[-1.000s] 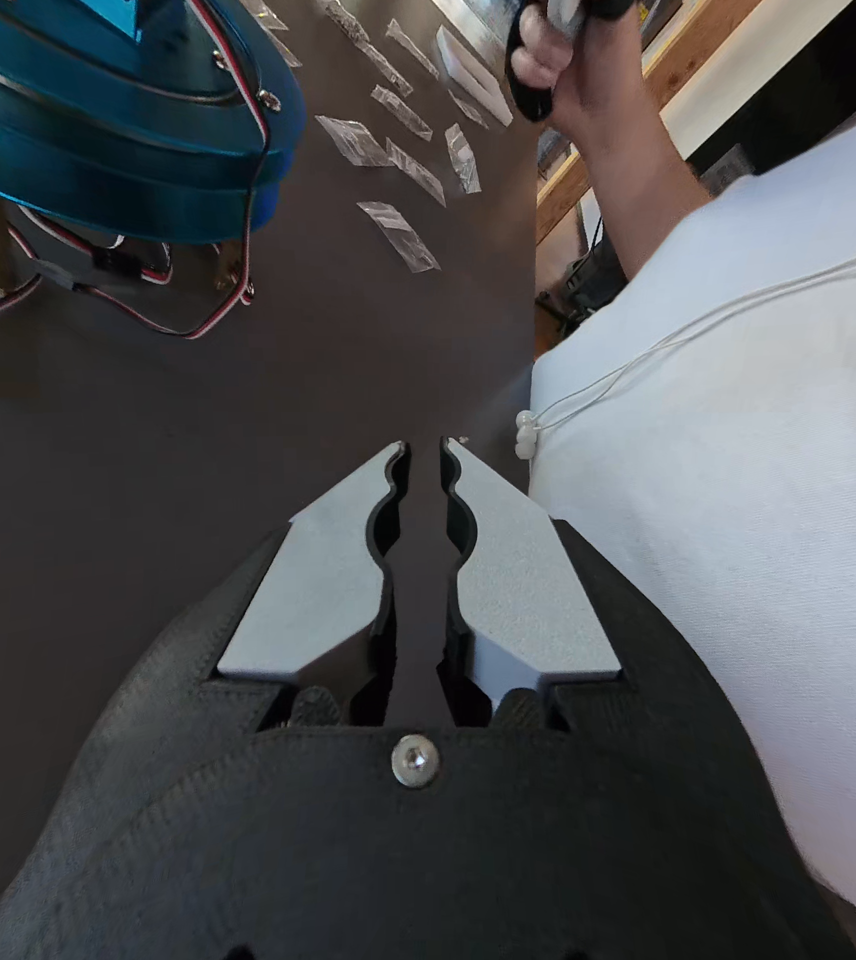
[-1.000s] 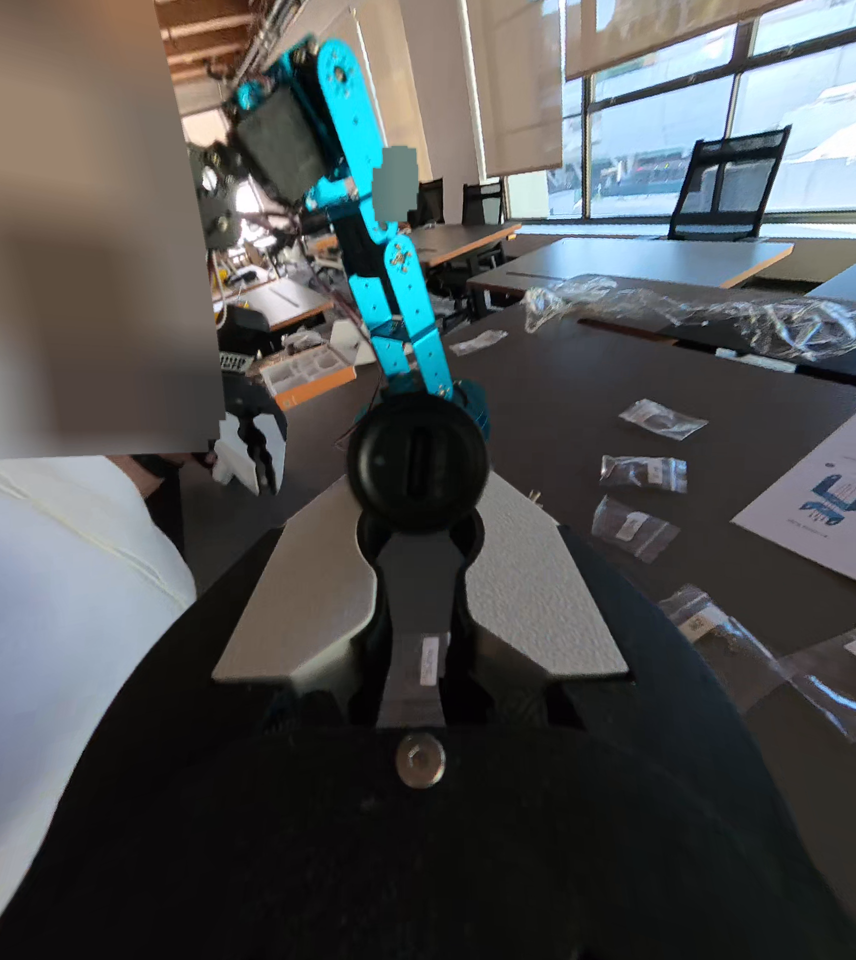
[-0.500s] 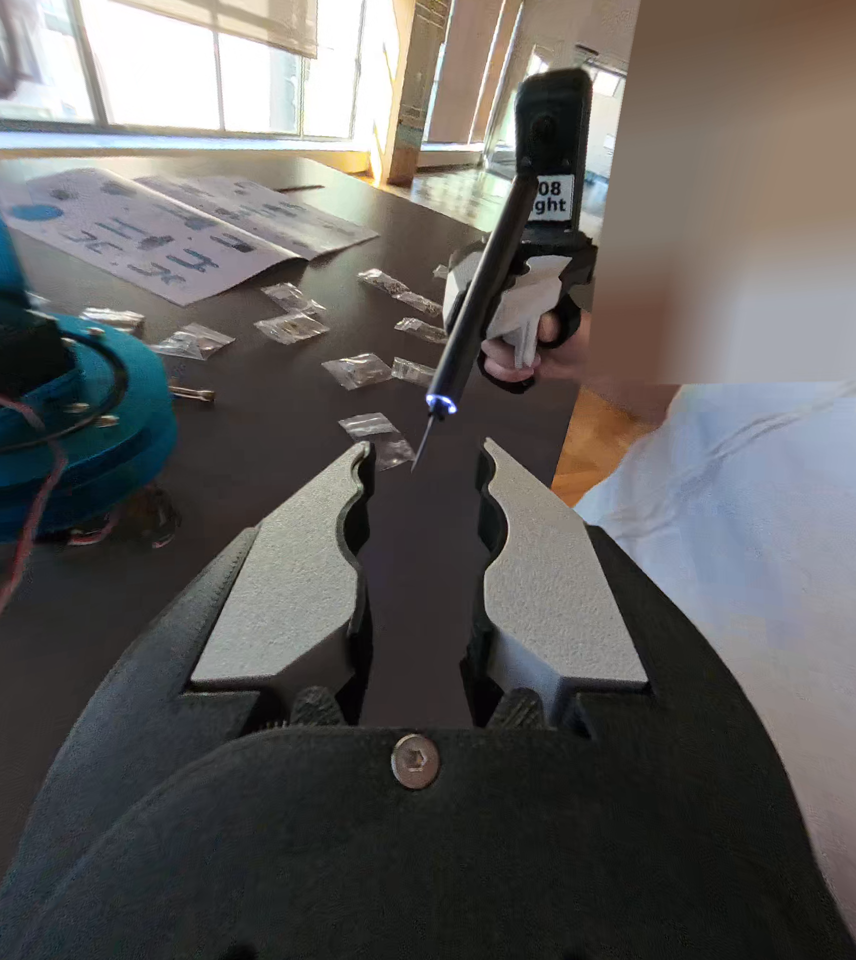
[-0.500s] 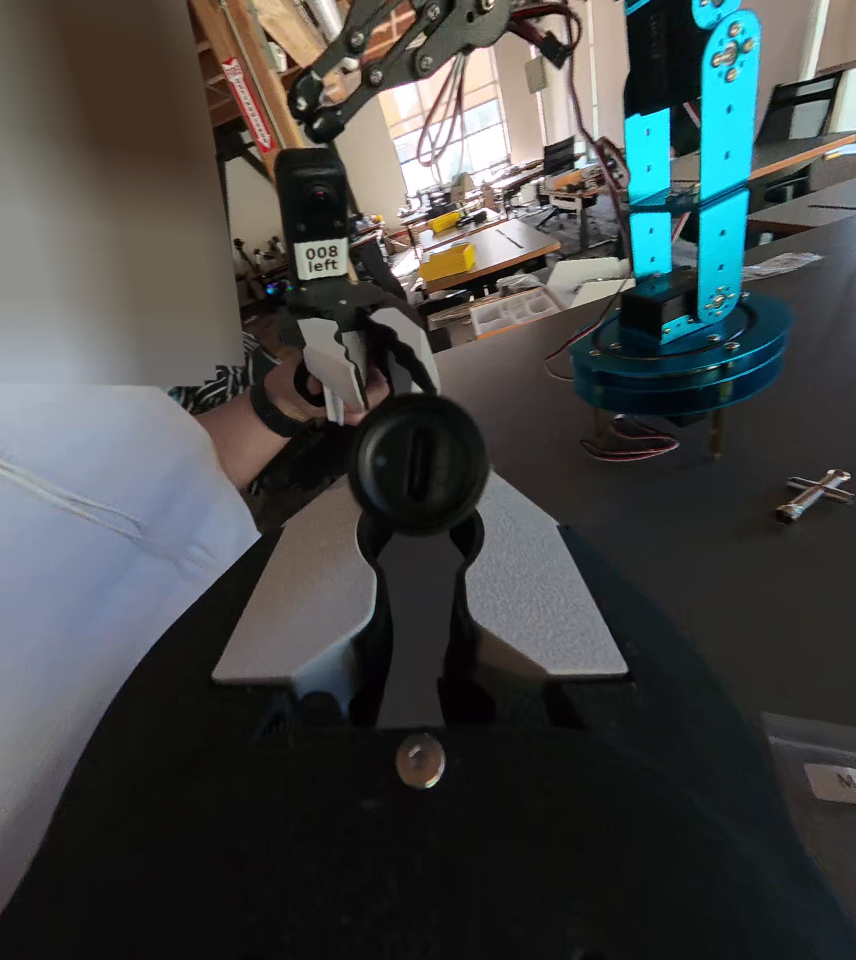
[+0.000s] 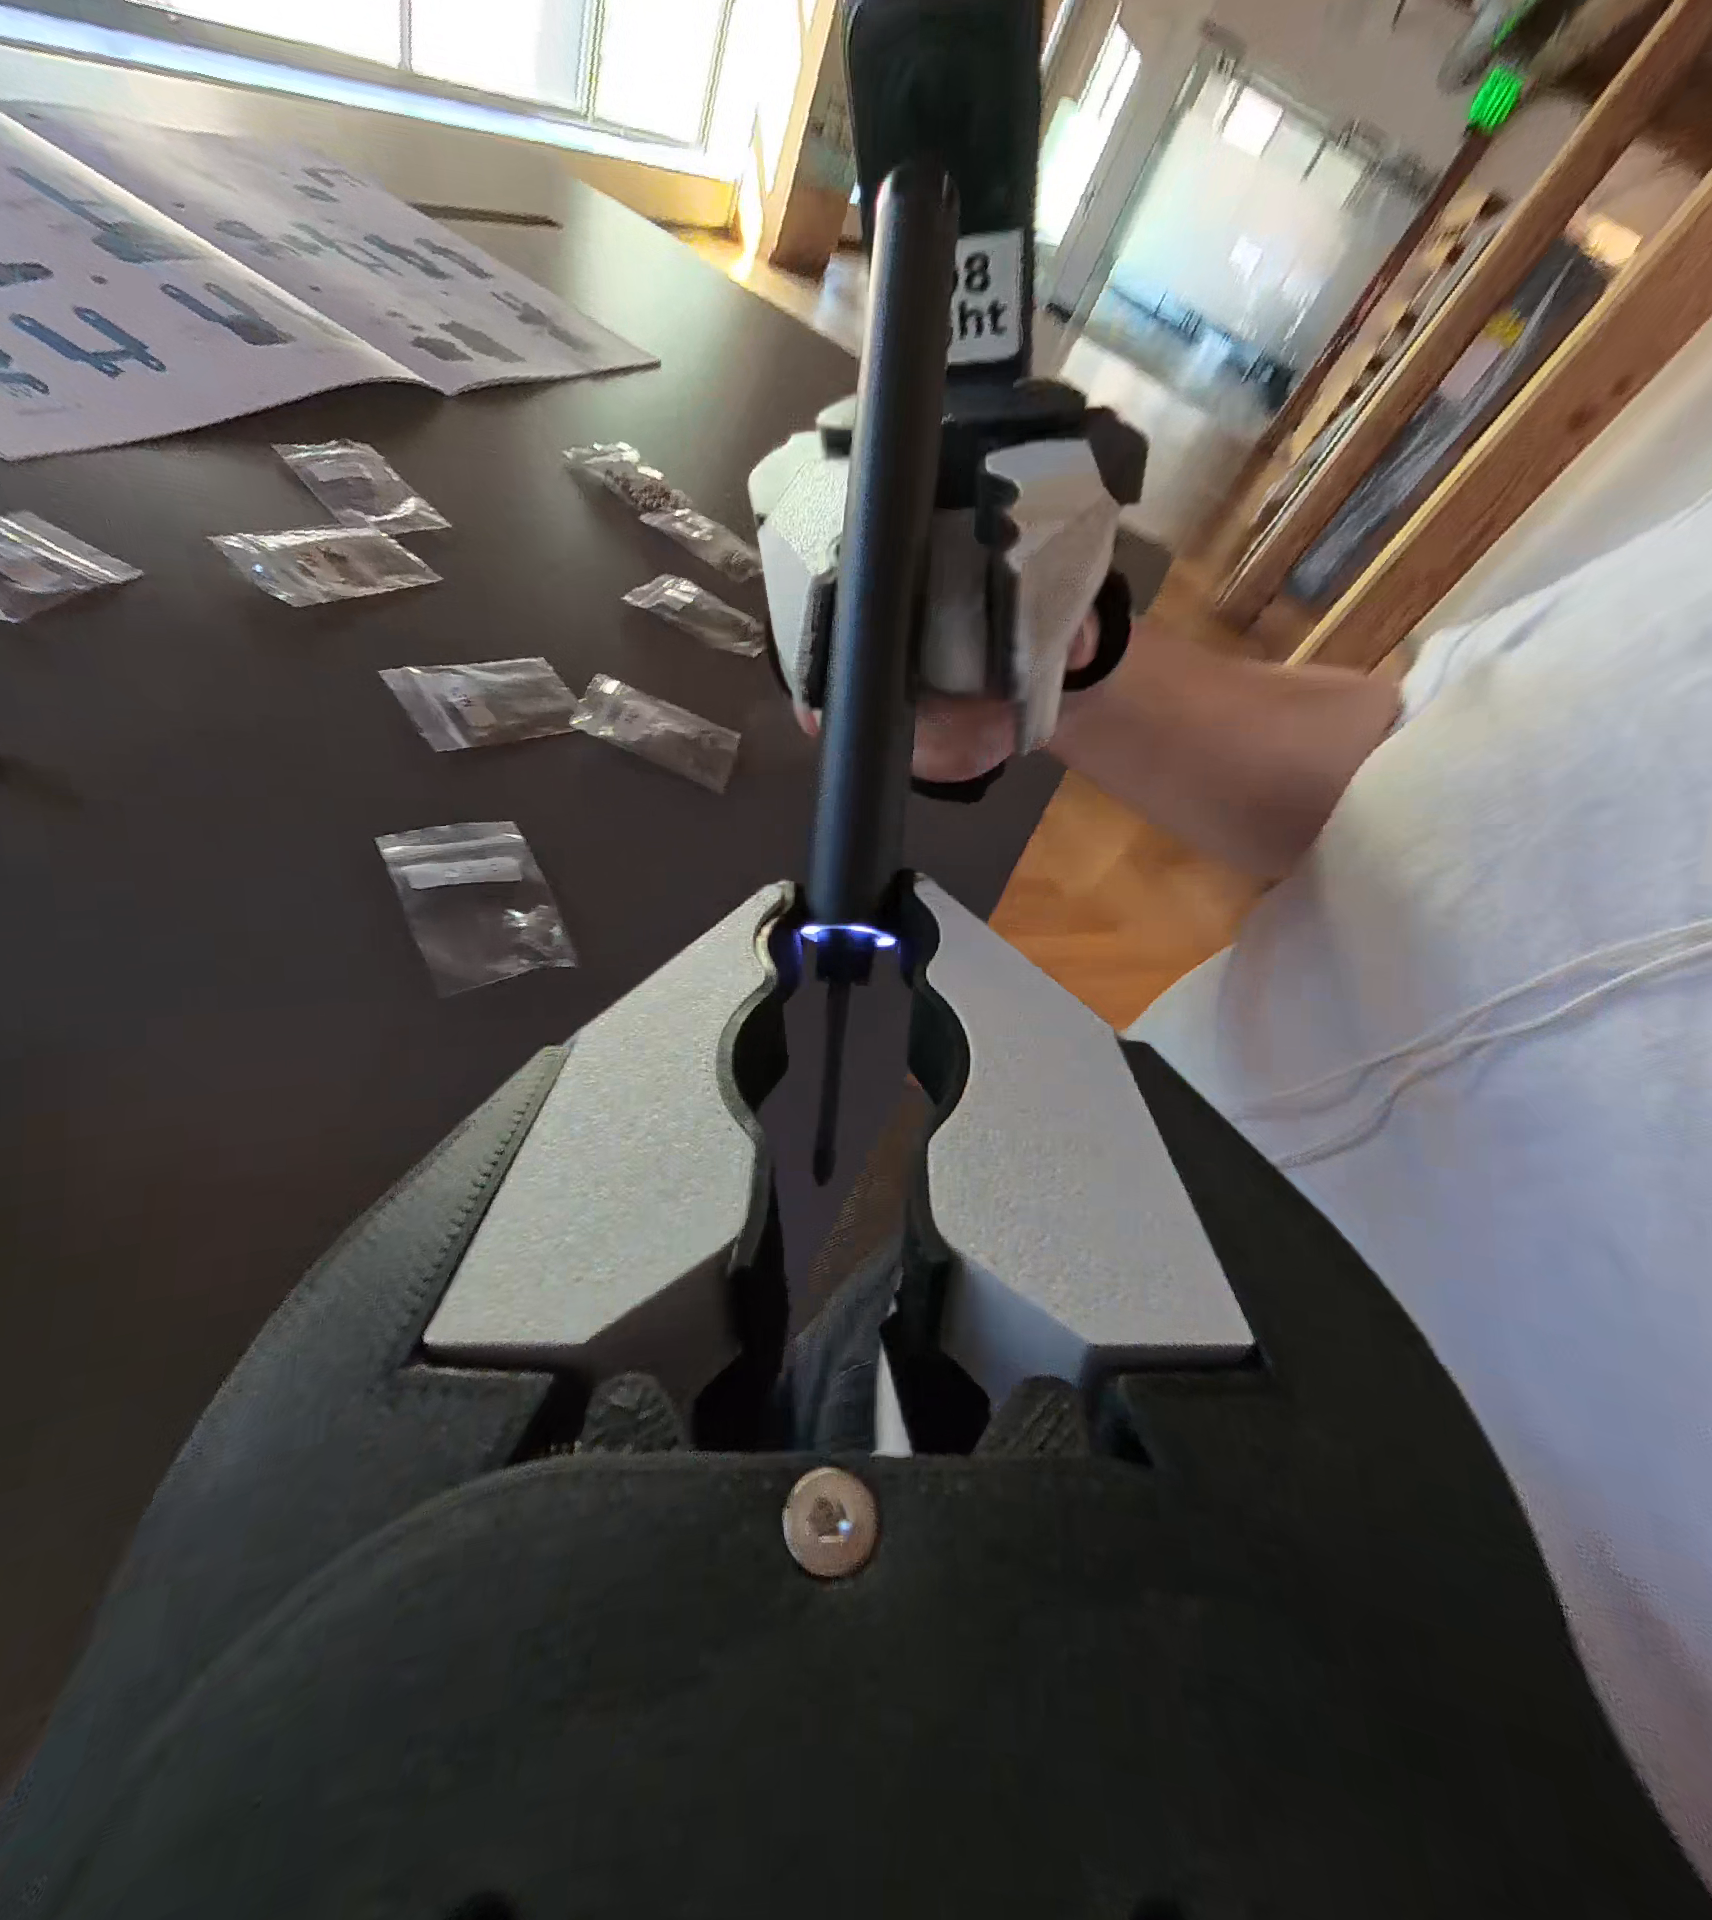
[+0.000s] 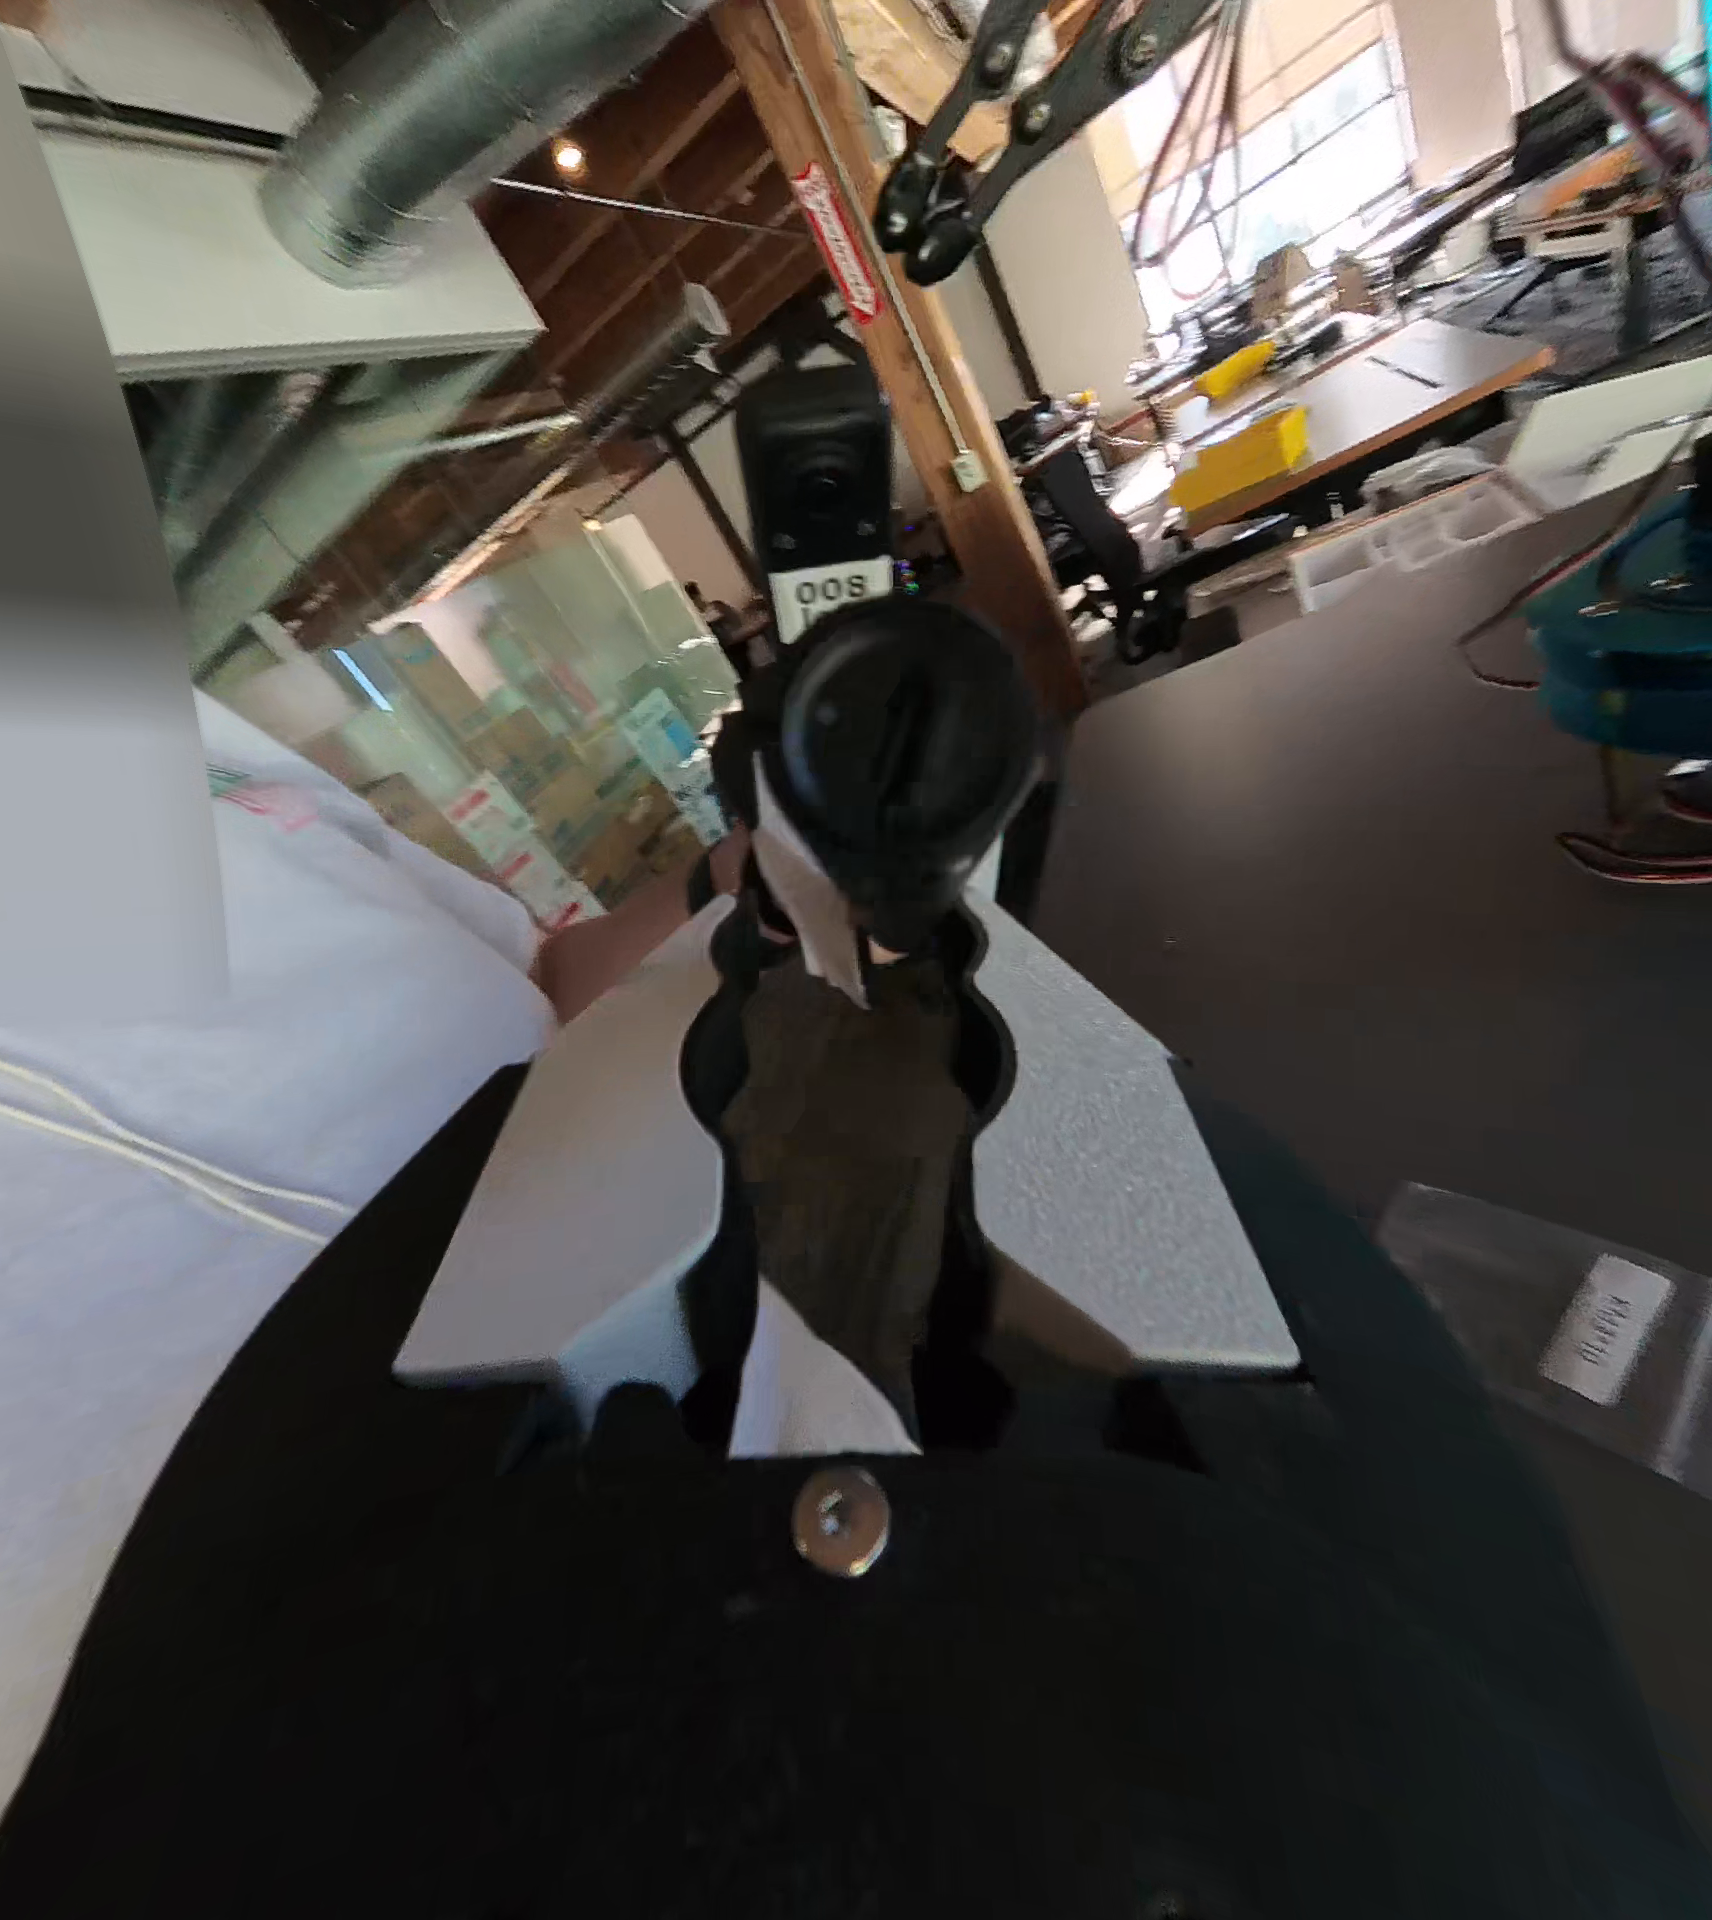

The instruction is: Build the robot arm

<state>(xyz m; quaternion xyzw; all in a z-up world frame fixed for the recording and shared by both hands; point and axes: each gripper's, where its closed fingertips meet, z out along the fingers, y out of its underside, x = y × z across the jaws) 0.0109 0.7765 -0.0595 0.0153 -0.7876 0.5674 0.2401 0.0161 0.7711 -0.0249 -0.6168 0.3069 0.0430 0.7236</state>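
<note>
Since half a second ago we have brought our two tools together: the black electric screwdriver, whose tip hung ahead of the left gripper then, now sits with its lit collar between that gripper's fingertips, the jaws narrow and closing around it, though whether they clamp it we cannot tell

Largest first, the dark counter carries an open printed booklet, and the blue robot arm base stands on it to our right. The right gripper keeps its jaws clamped on the screwdriver's body, whose round black rear cap fills the right wrist view. Small clear bags lie scattered near the booklet, well apart from the screwdriver
</note>
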